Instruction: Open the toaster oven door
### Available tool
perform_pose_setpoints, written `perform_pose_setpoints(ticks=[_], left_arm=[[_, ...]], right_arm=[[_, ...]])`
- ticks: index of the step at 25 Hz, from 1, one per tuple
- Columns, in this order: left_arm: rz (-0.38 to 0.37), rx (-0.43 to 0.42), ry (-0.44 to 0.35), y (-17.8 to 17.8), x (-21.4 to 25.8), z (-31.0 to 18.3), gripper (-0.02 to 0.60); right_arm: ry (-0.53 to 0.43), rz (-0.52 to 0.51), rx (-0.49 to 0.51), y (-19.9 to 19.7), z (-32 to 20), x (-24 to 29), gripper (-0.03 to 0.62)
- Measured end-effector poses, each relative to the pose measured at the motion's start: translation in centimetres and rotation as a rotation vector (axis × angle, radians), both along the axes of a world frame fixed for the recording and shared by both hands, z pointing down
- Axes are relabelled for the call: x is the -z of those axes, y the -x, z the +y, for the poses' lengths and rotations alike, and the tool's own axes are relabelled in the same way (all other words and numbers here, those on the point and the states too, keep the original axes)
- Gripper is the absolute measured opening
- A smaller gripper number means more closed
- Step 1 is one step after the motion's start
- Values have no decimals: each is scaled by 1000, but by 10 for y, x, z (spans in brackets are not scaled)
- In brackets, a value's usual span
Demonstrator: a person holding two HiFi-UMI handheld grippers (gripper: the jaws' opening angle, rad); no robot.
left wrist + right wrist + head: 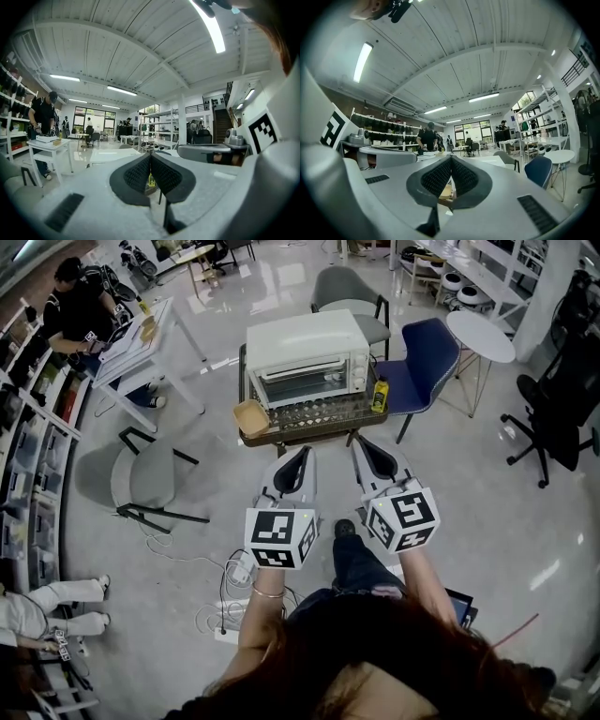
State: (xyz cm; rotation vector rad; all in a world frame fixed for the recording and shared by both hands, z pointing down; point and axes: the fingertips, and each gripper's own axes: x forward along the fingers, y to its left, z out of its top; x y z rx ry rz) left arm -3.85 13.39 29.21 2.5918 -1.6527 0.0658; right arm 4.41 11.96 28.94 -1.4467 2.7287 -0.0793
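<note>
Toaster oven (pixel 307 357), white, door (pixel 302 385) closed

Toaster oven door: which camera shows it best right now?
The head view: the toaster oven door faces the camera, shut and unobstructed. The left hand-held gripper and right hand-held gripper fill the lower half of their own views; no door can be made out there.

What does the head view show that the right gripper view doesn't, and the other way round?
Only the head view: the toaster oven with its door closed, and a yellow bottle beside it. Only the right gripper view: the ceiling lights and the far windows. Both: the blue chair and the person in black.
</note>
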Motion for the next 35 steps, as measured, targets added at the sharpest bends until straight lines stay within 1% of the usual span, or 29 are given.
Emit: perform_pose_setpoints(ticks=[6, 10, 15, 20, 25, 29, 35], left_arm=[[9, 2, 14, -4, -3, -34, 15], [11, -4, 16, -5, -3, -57, 15], [16, -18, 34, -13, -13, -85, 15], [7, -16, 38, -15, -17, -113, 15], [-1, -12, 24, -15, -16, -137, 15], [-31, -12, 18, -16, -16, -160, 15], [-35, 0, 31, -12, -23, -195, 15]], right_arm=[[27, 12, -12, -3, -35, -8, 2], [27, 15, -16, -2, -59, -11, 2], [24, 43, -14, -3, -88, -22, 2], [30, 53, -2, 0, -117, -27, 2], [40, 51, 14, 6, -142, -31, 2], [54, 48, 25, 10, -167, -31, 2], [74, 46, 41, 16, -204, -39, 2]])
